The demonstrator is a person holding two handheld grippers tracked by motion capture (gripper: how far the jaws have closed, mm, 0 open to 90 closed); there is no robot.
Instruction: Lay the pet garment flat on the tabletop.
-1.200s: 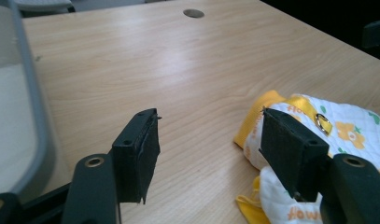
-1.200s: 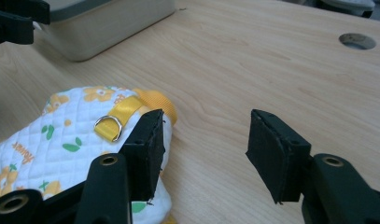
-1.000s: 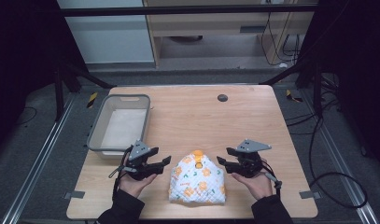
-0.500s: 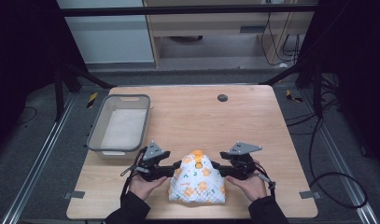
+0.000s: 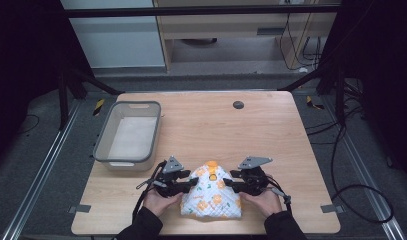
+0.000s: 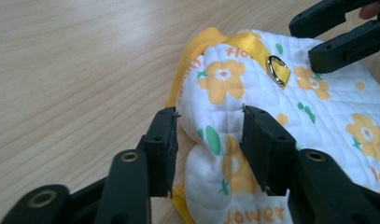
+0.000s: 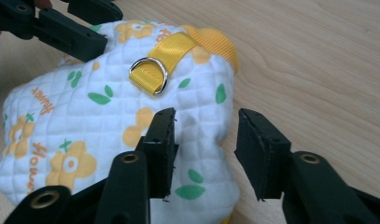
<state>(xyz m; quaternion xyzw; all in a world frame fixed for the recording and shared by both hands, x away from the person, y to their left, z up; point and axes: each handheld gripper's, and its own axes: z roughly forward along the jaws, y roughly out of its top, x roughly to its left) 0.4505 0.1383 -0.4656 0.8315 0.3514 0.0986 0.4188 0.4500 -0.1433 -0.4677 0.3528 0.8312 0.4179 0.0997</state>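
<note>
My left claw (image 5: 187, 183) and my right claw (image 5: 234, 183) flank a small quilted garment (image 5: 211, 196) lying near my edge of the counter (image 5: 251, 130), one claw at each of its sides. The garment is white padded cloth, stitched in little squares and printed with orange flowers, green leaves and the word "flower" in orange letters. A yellow ribbed collar (image 6: 193, 56) rims its far end, and a yellow strap (image 7: 166, 53) runs down from there, carrying a metal ring (image 7: 149, 74).

Both claws have just been closing. In the left gripper view, my left claw (image 6: 208, 123) stands about half open with a puffed fold of the cloth bulging between the jaws; the right-hand jaw lies against the fabric, the other looks just short of it. In the right gripper view, my right claw (image 7: 206, 126) is likewise half open around a bulge of the garment's edge, one jaw against the cloth, the other over bare wood beside it.

A grey tub (image 5: 105, 150) sits on the counter, off to the left and well apart.
</note>
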